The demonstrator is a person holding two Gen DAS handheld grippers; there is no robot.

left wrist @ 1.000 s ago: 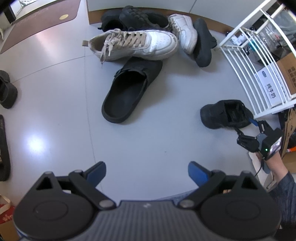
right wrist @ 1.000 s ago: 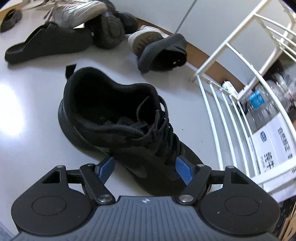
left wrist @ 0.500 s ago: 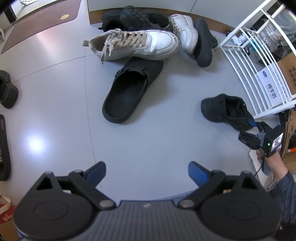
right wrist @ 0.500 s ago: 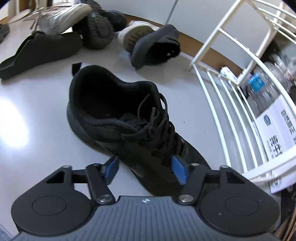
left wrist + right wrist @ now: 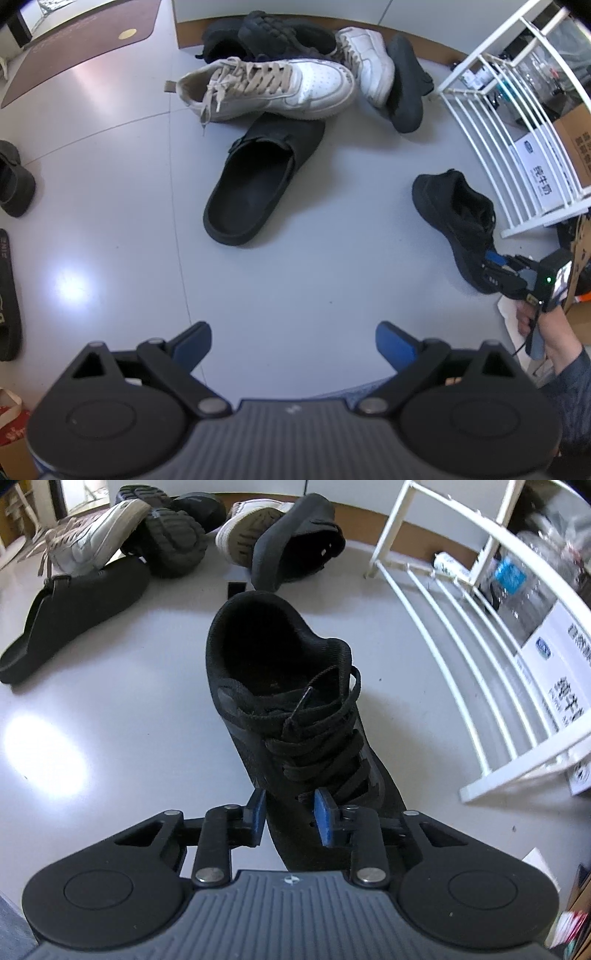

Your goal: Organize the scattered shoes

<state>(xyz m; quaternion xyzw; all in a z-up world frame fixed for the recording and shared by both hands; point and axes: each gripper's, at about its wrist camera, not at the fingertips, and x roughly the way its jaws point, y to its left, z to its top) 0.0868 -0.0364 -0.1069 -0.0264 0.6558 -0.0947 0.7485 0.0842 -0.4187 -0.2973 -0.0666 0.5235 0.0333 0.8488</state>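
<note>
A black laced sneaker point(image 5: 295, 709) lies on the grey floor beside the white rack; it also shows in the left wrist view point(image 5: 458, 218). My right gripper point(image 5: 290, 812) is shut on the sneaker's toe end, its blue pads pressing both sides; it shows in the left wrist view point(image 5: 495, 264) at the right. My left gripper point(image 5: 293, 341) is open and empty above bare floor. A pile of shoes lies at the back: a white sneaker point(image 5: 266, 88), a black clog point(image 5: 258, 181), a second white sneaker point(image 5: 369, 62) and other black shoes point(image 5: 406, 88).
A white wire rack point(image 5: 461, 635) stands right of the black sneaker, with bottles and a cardboard box behind it. Dark shoes point(image 5: 13, 181) and a slipper point(image 5: 7, 295) lie at the left edge. A brown mat point(image 5: 81, 40) lies at the back left.
My right gripper closed from open onto the black sneaker's front and turned it, heel now pointing away. The left gripper has not moved.
</note>
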